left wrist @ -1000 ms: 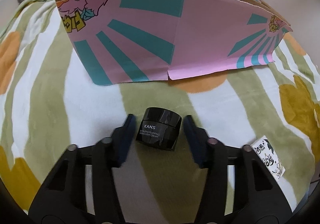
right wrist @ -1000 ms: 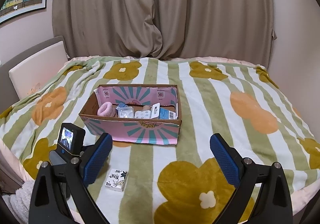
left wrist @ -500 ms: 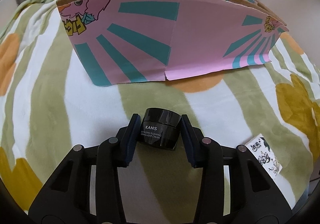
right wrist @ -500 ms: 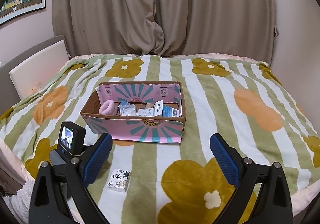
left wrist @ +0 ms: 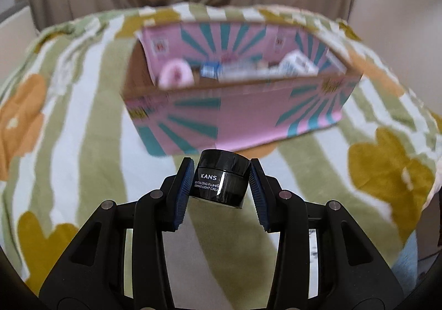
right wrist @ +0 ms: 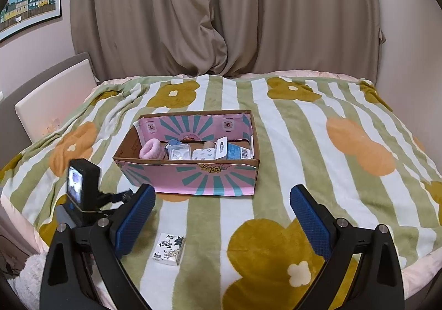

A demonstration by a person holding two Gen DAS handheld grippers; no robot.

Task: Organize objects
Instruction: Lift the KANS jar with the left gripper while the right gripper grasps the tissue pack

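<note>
My left gripper point(left wrist: 220, 171) is shut on a black KANS cream jar point(left wrist: 221, 177) and holds it above the blanket, in front of the pink and teal cardboard box point(left wrist: 248, 113). In the right wrist view the box point(right wrist: 193, 177) holds a pink hair tie point(right wrist: 151, 150) and several small packs. A small white packet with a dark print point(right wrist: 168, 248) lies on the blanket before the box. My right gripper point(right wrist: 222, 216) is open and empty, hovering above the blanket near the bed's front edge. The left gripper's camera body point(right wrist: 83, 185) shows at the left.
The floral striped blanket point(right wrist: 345, 171) covers the bed. Curtains point(right wrist: 221, 11) hang behind it. A headboard point(right wrist: 52, 105) stands at the left. The bed's edge drops off at the front and right.
My left gripper closed on the black jar and lifted it off the blanket; its view now looks into the box. The right gripper stayed open and shifted only slightly.
</note>
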